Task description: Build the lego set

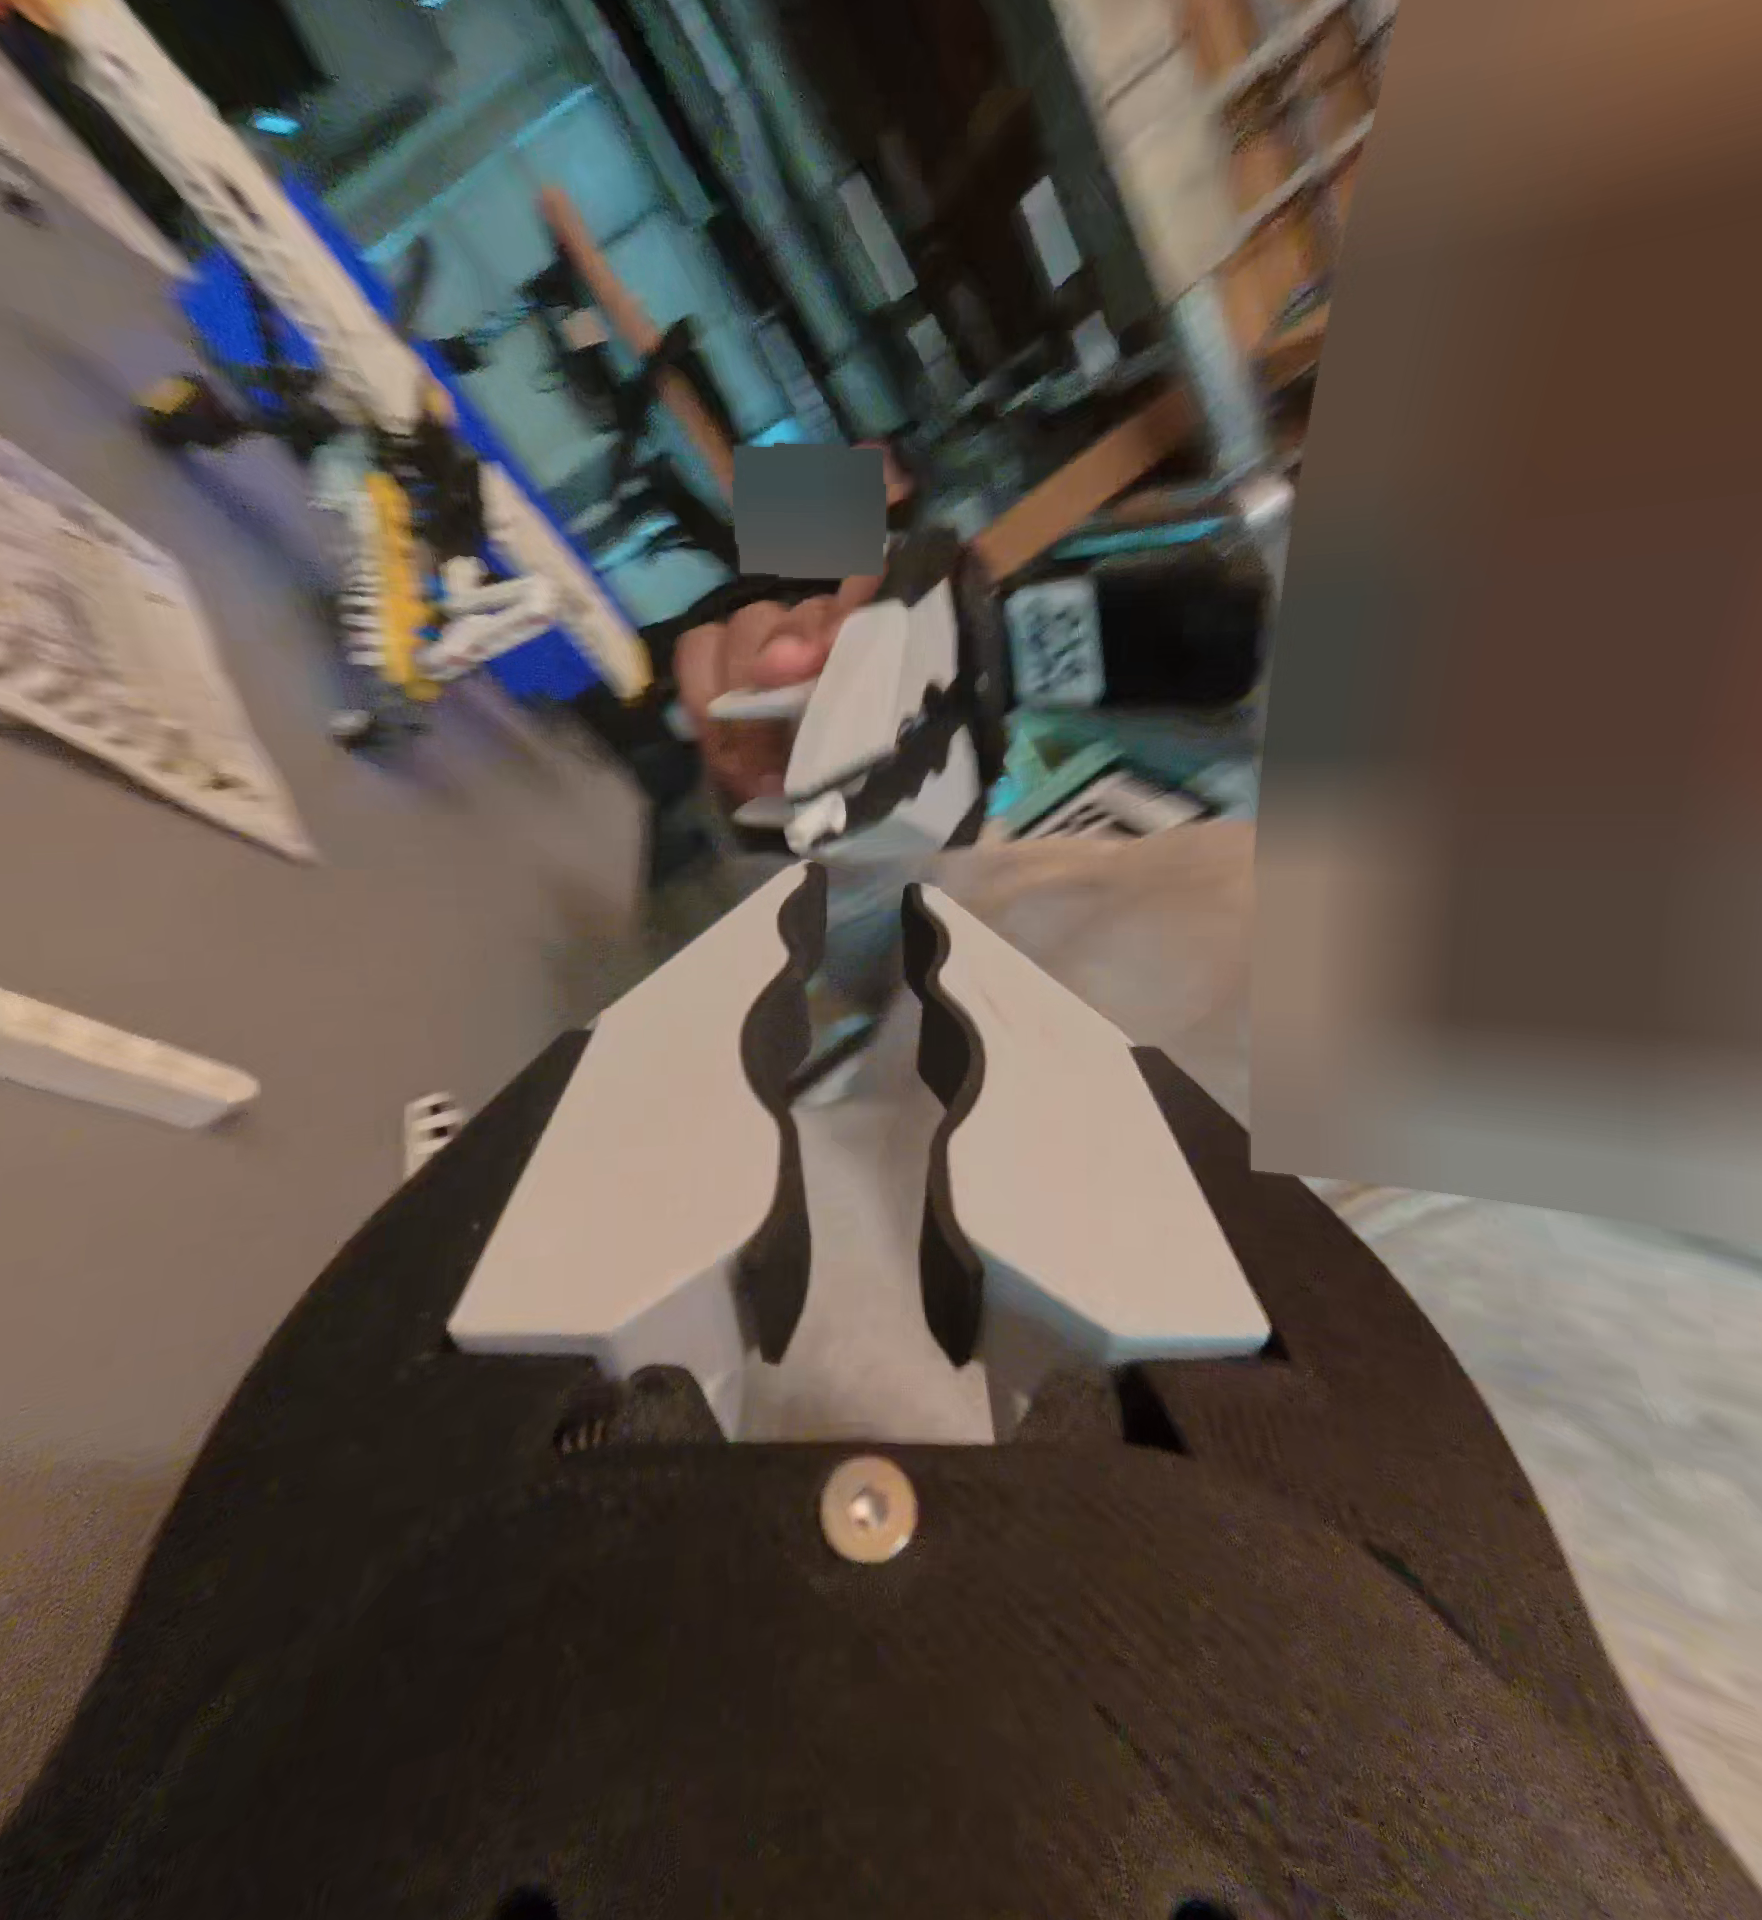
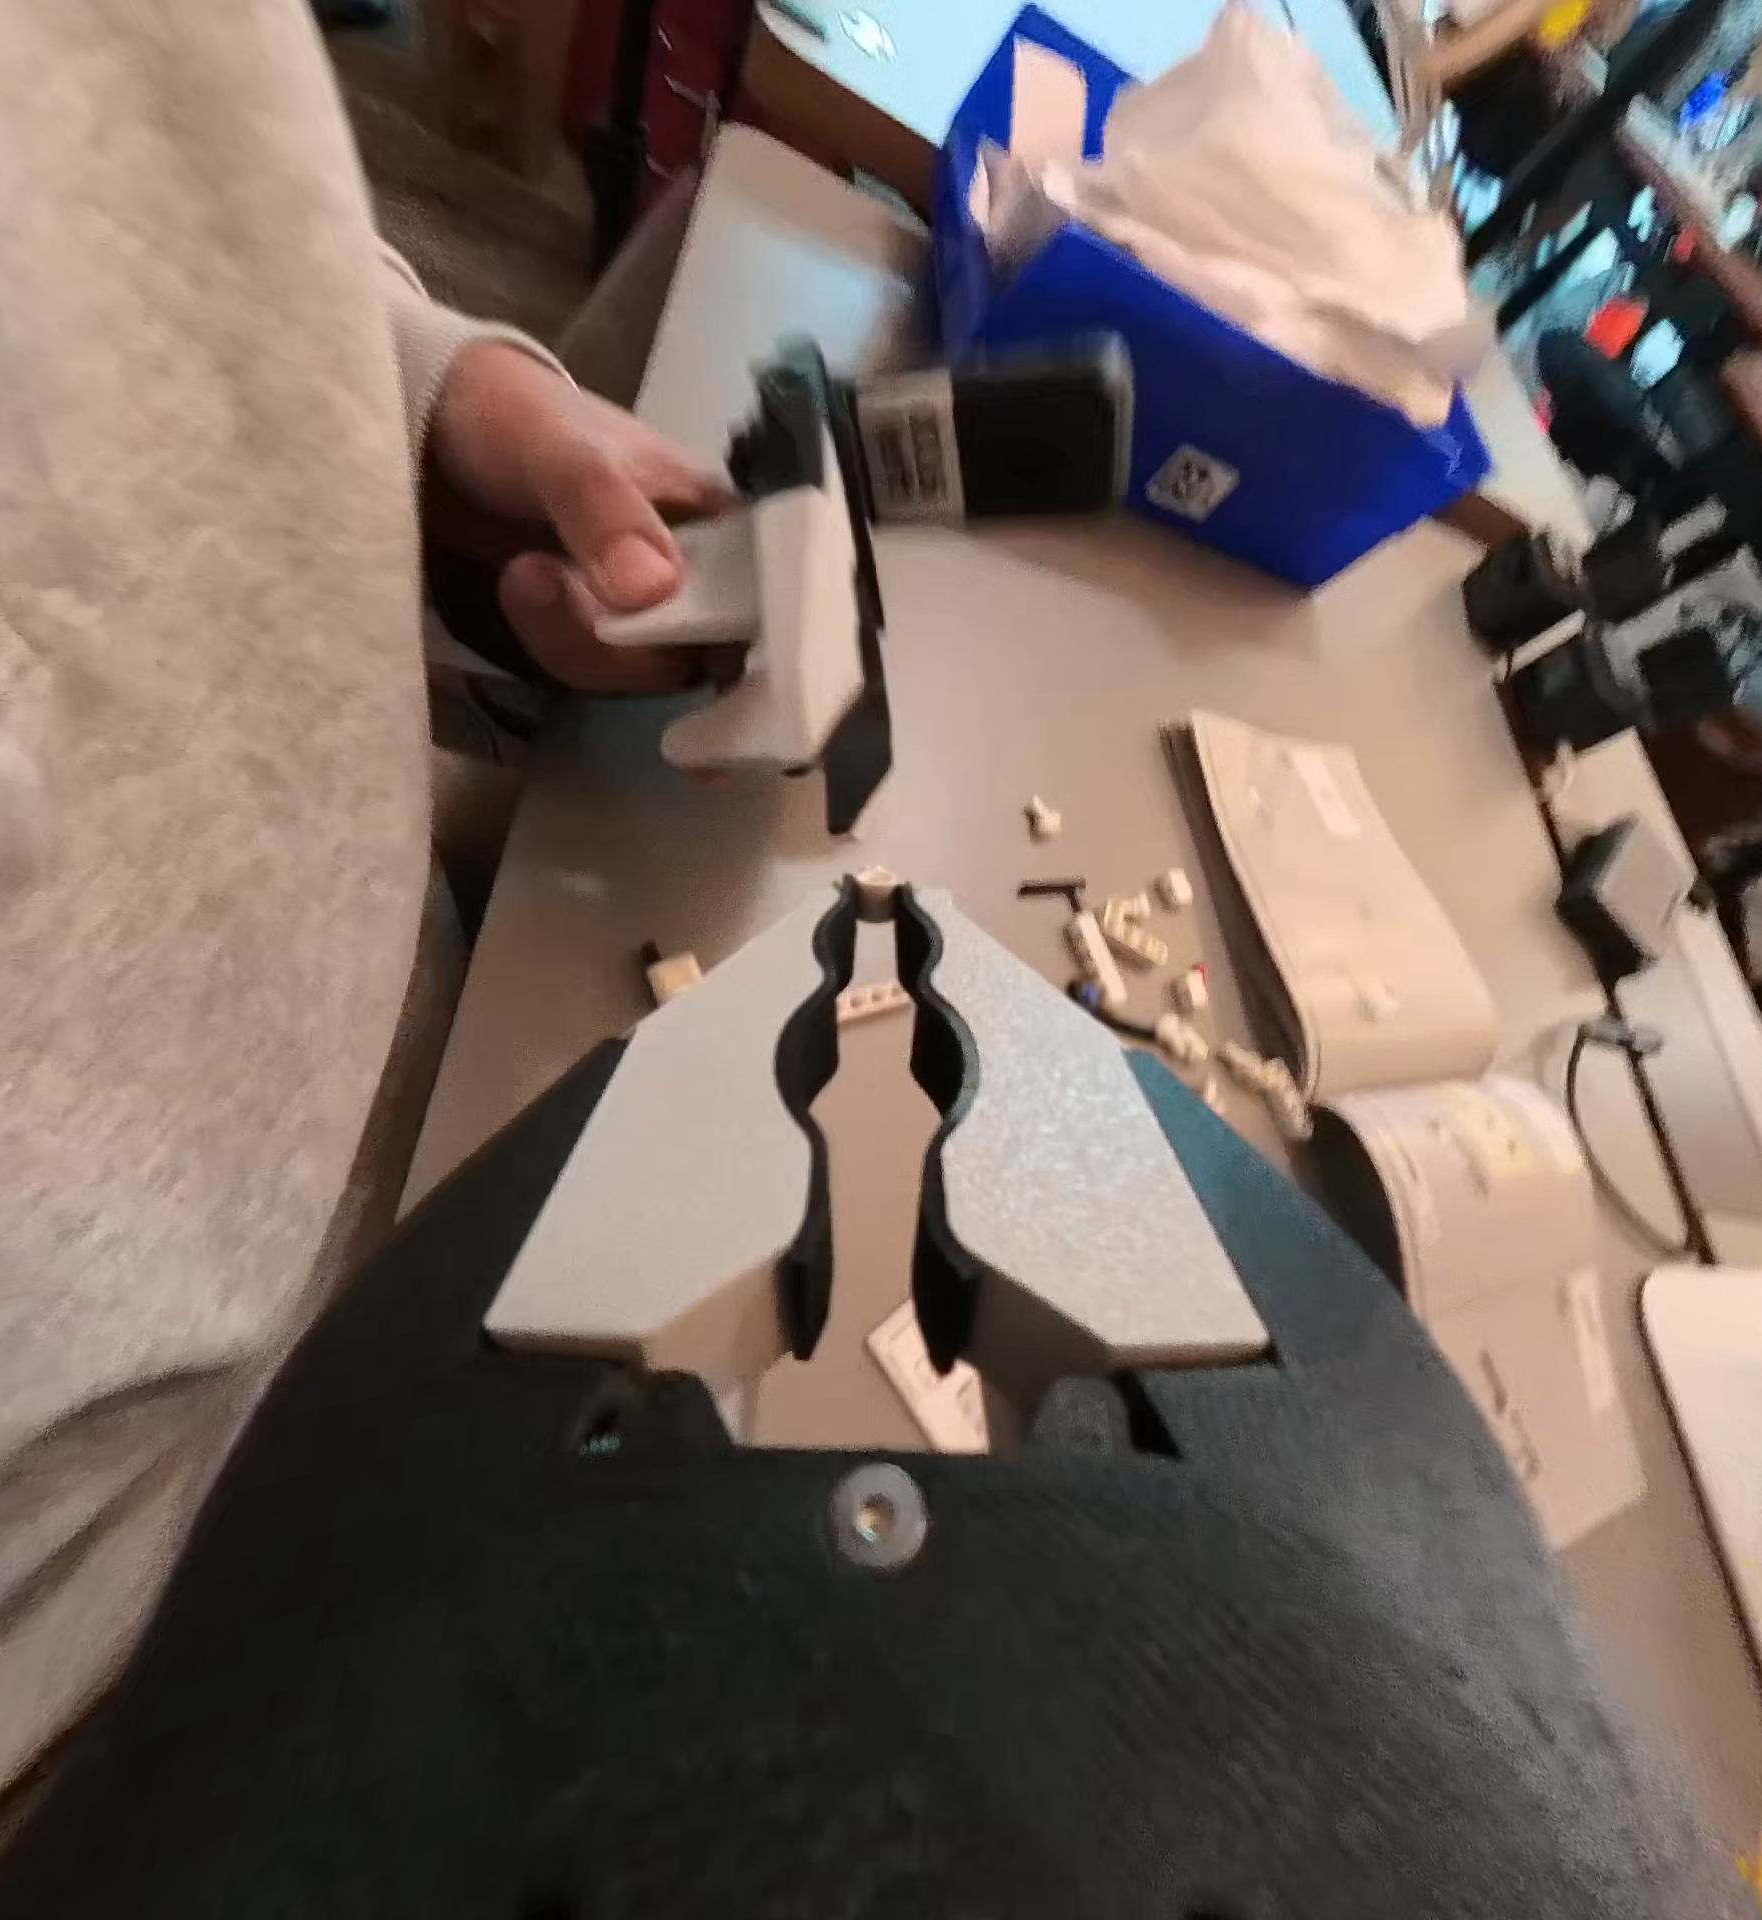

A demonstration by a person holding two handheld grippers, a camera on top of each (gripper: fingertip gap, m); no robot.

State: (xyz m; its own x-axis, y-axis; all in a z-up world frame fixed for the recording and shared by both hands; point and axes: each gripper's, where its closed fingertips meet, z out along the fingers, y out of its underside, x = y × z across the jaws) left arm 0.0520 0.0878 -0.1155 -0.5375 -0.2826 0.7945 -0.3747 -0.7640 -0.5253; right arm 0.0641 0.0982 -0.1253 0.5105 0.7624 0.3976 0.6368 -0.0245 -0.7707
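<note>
A pale grey, matt surface (image 2: 1012, 665) carries everything. Loose small white plastic bricks (image 2: 1131, 930) lie scattered near its middle, with a short black pin (image 2: 1053, 889) just beside them. A curled, open white paper instruction booklet (image 2: 1344, 914) rests to their right. A blue plastic bin (image 2: 1220, 436) stuffed with crumpled white bags (image 2: 1261, 218) stands at the far end.

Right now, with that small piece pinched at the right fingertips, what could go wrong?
1. The right gripper holds the small pale piece only at the very tips of its fingers, so a jolt could flick it out.
2. If it drops, it may vanish among the similar loose pieces on the table.
3. The left gripper is open and empty, facing the right one closely; both views are blurred, so a misjudged handover could knock the piece loose.
</note>
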